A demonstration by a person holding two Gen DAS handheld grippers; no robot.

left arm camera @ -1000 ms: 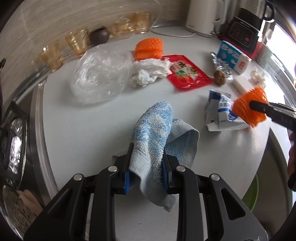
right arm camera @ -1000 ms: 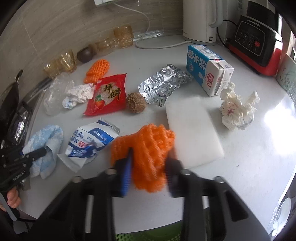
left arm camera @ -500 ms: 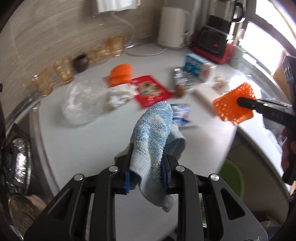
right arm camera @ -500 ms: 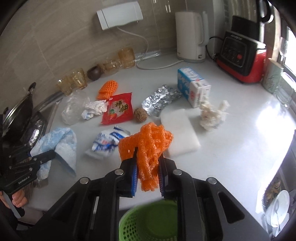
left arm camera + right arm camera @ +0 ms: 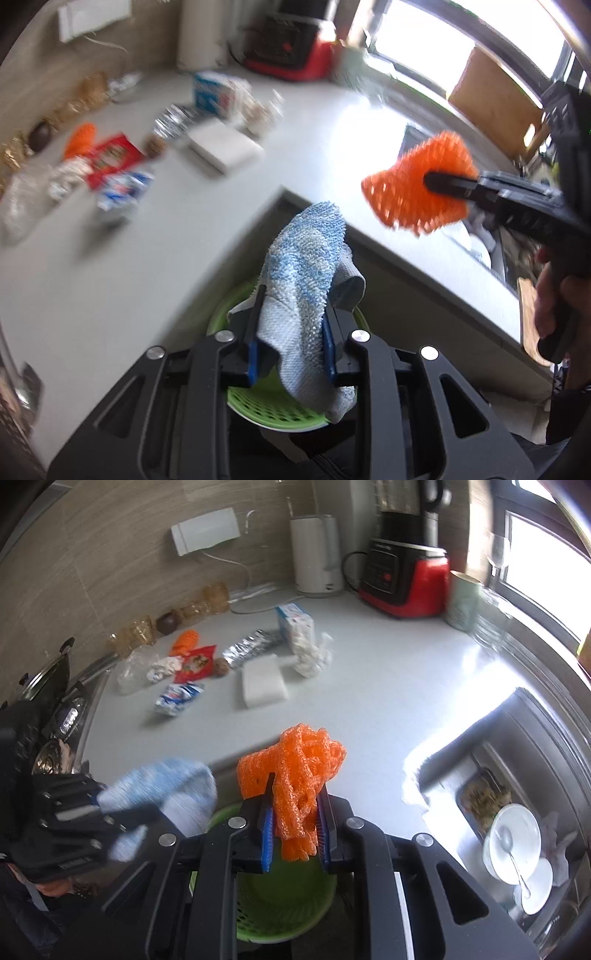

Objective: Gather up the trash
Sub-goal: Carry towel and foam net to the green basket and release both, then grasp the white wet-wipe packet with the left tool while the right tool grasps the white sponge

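Left gripper (image 5: 291, 332) over the green basket (image 5: 273, 406), which sits on the floor below the counter edge. Blue-white cloth (image 5: 303, 280) between the blue pads (image 5: 253, 350): top bulges up past the fingertips, lower end hangs below them, right above basket mesh. Jaws opening, cloth between them & both pads against its sides. In right wrist view same cloth (image 5: 162, 790) blurred, sticking out of left gripper (image 5: 103, 805) at left, beside the basket rim.

Right gripper (image 5: 293, 819) pinching orange foam net (image 5: 295, 775): net bunched, squeezed narrow between the pads, most of it mushrooming above the tips, a short bit dangling under them. Green basket (image 5: 280, 915) directly below, partly hidden by gripper body. In left wrist view, right gripper (image 5: 428, 182) comes in from the right w/ a hand (image 5: 554, 295) on its grip; orange net (image 5: 417, 181) fans out around the finger tip, above counter edge.

On white counter (image 5: 369, 686), well apart from both grippers: red snack bag (image 5: 197, 661), crumpled foil (image 5: 251, 648), blue-white carton (image 5: 293, 622), white foam slab (image 5: 264, 683), crumpled tissue (image 5: 314, 657), wipes pack (image 5: 177, 698), clear plastic bag (image 5: 131, 670), second orange net (image 5: 186, 640), small brown ball (image 5: 221, 666). Kettle (image 5: 317, 554) & red-black appliance (image 5: 406, 579) at the back wall. Sink (image 5: 517, 812) at right w/ white dishes.
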